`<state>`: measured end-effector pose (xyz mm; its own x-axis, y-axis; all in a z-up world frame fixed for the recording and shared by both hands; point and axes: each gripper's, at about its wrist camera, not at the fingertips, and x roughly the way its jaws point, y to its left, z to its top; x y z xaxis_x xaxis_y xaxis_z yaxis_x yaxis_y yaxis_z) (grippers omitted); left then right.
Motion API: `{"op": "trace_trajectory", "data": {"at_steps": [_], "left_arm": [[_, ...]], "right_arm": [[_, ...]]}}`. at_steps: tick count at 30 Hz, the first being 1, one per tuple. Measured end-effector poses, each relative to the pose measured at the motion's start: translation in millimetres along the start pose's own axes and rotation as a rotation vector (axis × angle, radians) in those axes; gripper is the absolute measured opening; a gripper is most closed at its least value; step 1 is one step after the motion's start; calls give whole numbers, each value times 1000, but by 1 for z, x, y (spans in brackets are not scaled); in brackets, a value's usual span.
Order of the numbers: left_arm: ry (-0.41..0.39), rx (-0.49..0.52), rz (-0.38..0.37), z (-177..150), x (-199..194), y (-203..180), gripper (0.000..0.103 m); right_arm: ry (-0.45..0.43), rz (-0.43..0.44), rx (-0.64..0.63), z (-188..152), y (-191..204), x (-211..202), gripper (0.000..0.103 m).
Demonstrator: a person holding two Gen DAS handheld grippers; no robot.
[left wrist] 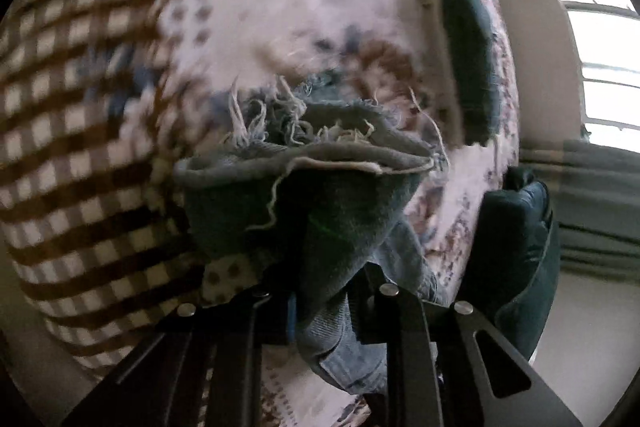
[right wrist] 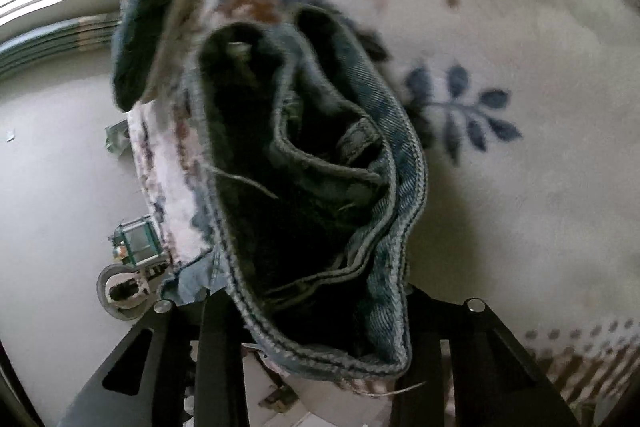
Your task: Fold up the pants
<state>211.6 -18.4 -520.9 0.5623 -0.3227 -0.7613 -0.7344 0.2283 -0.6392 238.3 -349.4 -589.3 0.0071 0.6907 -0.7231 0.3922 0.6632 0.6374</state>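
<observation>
The pants are blue denim jeans. In the left wrist view my left gripper (left wrist: 320, 307) is shut on a frayed leg hem of the jeans (left wrist: 312, 187), which bunches up in front of the camera above the bedspread. In the right wrist view my right gripper (right wrist: 320, 339) is shut on the waistband of the jeans (right wrist: 304, 187); the waistband with its belt loop and metal button folds open toward the camera. Both fingertips pairs are mostly hidden by denim. The view is motion-blurred.
A white bedspread (right wrist: 500, 27) with blue and brown flowers and a brown checked border (left wrist: 80, 107) lies under the jeans. A dark green cushion (left wrist: 472, 67) sits at its edge. Another dark cushion (left wrist: 520, 247), floor with small items (right wrist: 132, 267), and a bright window (left wrist: 600, 47) show beyond.
</observation>
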Motion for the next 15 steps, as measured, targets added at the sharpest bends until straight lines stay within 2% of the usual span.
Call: {"op": "trace_trajectory", "data": {"at_steps": [8, 13, 15], "left_arm": [[-3, 115, -63, 41, -39, -81, 16], [12, 182, -134, 97, -49, -142, 16], [18, 211, -164, 131, -49, -180, 16]], "right_arm": [[-39, 88, -26, 10, 91, -38, 31], [-109, 136, -45, 37, 167, -51, 30], [-152, 154, -59, 53, 207, -56, 30]]}}
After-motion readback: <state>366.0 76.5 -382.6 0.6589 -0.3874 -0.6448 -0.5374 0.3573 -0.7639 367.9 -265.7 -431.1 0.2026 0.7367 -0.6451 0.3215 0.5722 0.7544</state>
